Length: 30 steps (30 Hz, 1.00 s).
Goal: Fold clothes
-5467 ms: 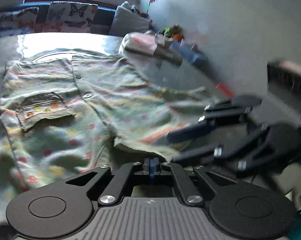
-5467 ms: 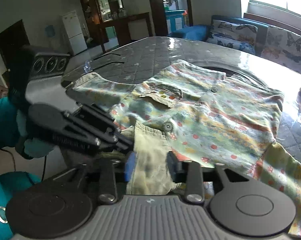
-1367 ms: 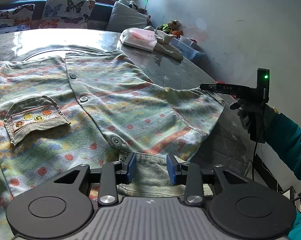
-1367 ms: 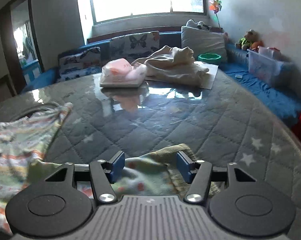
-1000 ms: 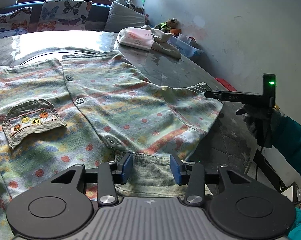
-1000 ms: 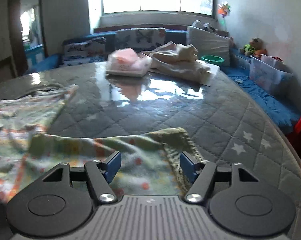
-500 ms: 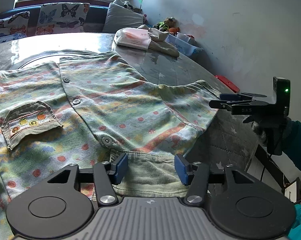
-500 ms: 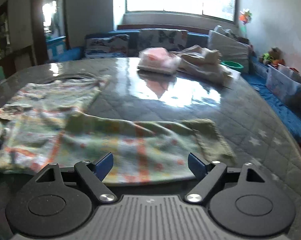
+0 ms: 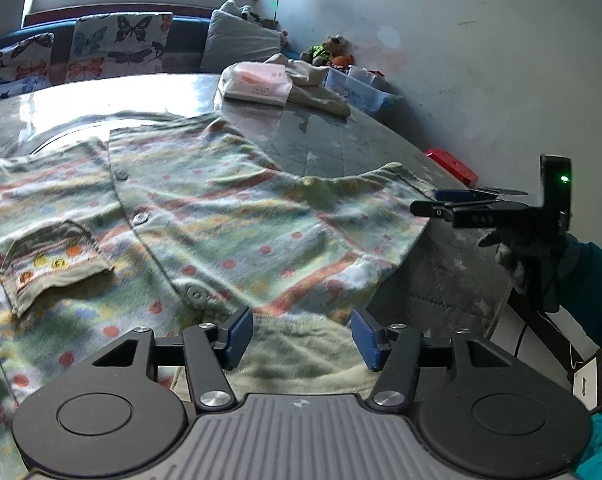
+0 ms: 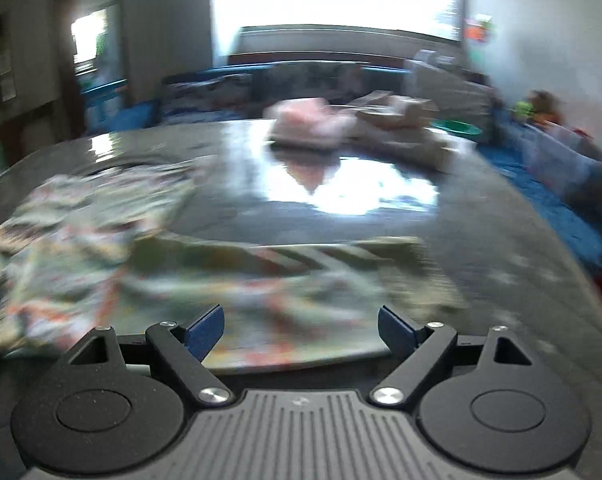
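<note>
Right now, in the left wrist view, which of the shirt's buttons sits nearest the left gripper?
The lowest button on the shirt, just above the left gripper; the other two, and, lie farther up the placket.

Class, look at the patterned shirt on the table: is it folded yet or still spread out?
Spread out. The shirt lies flat on the table, button placket and chest pocket facing up, one sleeve stretched sideways, unfolded.
</note>
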Each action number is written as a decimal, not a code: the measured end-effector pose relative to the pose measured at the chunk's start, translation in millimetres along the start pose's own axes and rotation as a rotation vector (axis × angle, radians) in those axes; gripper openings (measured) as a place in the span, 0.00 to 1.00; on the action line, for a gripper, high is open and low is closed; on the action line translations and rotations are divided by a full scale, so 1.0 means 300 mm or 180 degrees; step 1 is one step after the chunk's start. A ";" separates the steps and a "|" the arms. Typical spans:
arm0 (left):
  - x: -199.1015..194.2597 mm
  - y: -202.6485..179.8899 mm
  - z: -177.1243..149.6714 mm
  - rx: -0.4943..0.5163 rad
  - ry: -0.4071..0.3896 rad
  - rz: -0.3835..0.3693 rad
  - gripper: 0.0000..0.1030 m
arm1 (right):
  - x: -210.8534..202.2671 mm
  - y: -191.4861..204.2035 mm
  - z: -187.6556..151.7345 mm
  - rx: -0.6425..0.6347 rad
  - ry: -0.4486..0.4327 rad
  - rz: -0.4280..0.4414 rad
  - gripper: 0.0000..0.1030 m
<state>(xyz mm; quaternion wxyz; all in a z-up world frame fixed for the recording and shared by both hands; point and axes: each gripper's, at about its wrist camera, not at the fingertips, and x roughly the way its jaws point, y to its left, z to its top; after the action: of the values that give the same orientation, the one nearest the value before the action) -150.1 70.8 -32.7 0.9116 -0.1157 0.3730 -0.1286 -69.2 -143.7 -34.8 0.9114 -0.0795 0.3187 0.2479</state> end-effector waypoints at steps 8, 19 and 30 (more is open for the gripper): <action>0.013 -0.040 0.045 0.0093 -0.0060 -0.0009 0.61 | 0.053 -0.186 0.006 0.0526 0.0072 -0.0447 0.75; 0.074 -0.089 0.089 0.0206 0.0020 -0.0013 0.62 | 0.063 -0.177 0.007 0.0529 0.0144 -0.0470 0.43; 0.168 -0.208 0.110 0.0485 0.0084 -0.0228 0.66 | 0.013 -0.176 0.036 0.0781 -0.0012 -0.0104 0.10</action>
<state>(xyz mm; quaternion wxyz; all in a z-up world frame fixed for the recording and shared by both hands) -101.2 -0.3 -23.4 0.9075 -0.0576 0.3697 -0.1907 -34.2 -184.6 -29.3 0.9188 0.0279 0.3436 0.1923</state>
